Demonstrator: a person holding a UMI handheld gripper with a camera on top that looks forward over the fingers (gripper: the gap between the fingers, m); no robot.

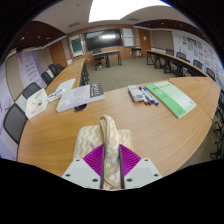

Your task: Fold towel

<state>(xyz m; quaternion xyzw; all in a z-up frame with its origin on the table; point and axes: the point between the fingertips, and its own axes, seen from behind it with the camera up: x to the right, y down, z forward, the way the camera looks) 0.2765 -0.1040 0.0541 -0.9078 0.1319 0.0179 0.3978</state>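
Note:
A beige towel (103,133) with a wavy pattern lies bunched on the wooden table (150,130), running from just ahead of my fingers back between them. My gripper (109,168) is low over the table. Its two fingers, with purple pads (95,160), stand close together and press on a fold of the towel from both sides. The part of the towel under the fingers is hidden.
A white keyboard (78,97) and papers (36,102) lie beyond the towel on the left. A green book (172,98) and markers (145,96) lie on the right. Chairs (14,122) stand along the left edge; more desks and a dark screen (104,40) are further back.

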